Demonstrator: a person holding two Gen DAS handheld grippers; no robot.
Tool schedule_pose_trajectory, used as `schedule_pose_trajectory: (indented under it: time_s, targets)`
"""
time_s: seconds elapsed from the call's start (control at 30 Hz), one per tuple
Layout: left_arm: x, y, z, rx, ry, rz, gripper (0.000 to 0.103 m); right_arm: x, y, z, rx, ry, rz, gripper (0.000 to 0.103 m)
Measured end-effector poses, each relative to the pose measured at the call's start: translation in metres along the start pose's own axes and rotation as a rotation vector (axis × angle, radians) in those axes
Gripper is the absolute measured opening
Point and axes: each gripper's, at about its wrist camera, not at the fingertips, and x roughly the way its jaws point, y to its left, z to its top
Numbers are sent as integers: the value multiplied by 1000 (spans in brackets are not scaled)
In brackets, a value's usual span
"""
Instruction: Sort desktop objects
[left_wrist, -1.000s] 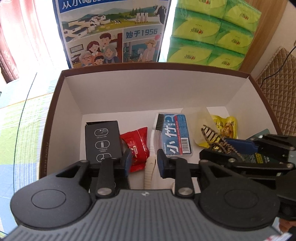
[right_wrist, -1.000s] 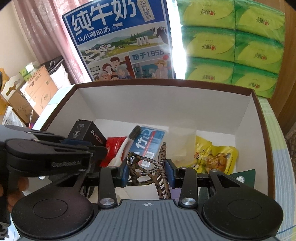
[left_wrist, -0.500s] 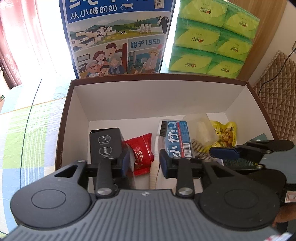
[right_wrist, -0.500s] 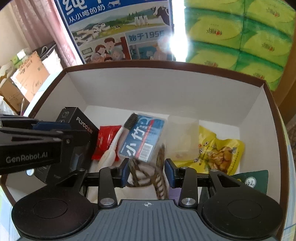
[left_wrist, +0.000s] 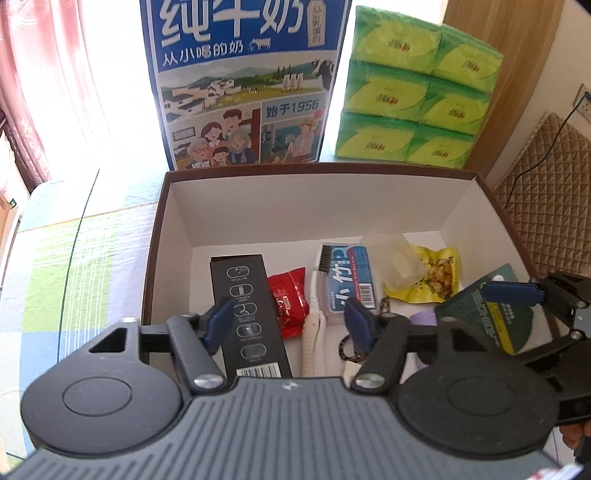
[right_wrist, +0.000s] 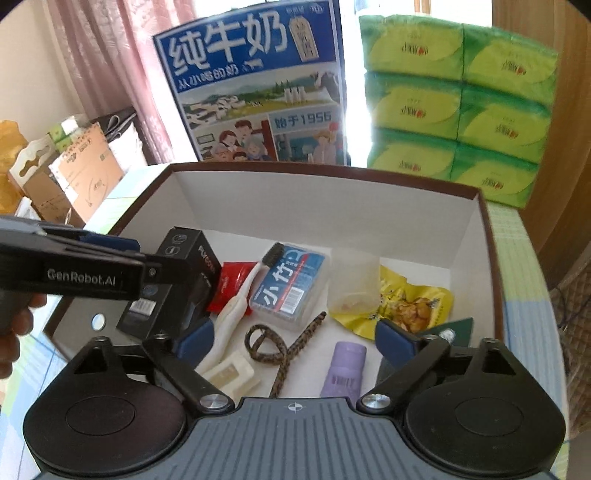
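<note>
A brown-rimmed white box (left_wrist: 157, 236) (right_wrist: 491, 258) holds the sorted items. Among them are a black carton (left_wrist: 247, 306) (right_wrist: 184, 273), a red packet (left_wrist: 290, 306), a white toothbrush (right_wrist: 236, 306), a blue toothpick case (right_wrist: 290, 291), a clear tub (right_wrist: 354, 284), a yellow snack bag (right_wrist: 413, 306), a green card (left_wrist: 491, 317) and a purple tube (right_wrist: 345, 365). A leopard-print hair tie (right_wrist: 275, 349) lies loose on the box floor. My right gripper (right_wrist: 295, 339) hangs open just above it, holding nothing. My left gripper (left_wrist: 287, 325) is open over the black carton and toothbrush, also with nothing in it.
Behind the box stand a blue milk carton case (left_wrist: 243, 85) and stacked green tissue packs (left_wrist: 417, 99). A checked tablecloth (left_wrist: 74, 258) covers the table to the left. Cardboard boxes (right_wrist: 74, 173) sit at the far left, a quilted chair (left_wrist: 546, 206) at the right.
My right gripper opened and let go of the hair tie, which now lies in the box. My left gripper opened wider. Both drew back and up from the box floor.
</note>
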Motion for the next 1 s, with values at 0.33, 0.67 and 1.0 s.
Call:
schedule_pose_trajectory:
  time_s: [0.33, 0.67, 1.0]
  targets:
    - [-48, -11, -26, 32, -91, 49, 97, -37, 15, -23, -19, -48, -40, 101]
    - [-95, -5, -62, 12, -153, 86, 102, -76, 30, -48, 11, -101, -113, 101]
    - [-142, 6, -104, 33, -227, 116, 102, -116, 53, -77, 82, -154, -161, 101]
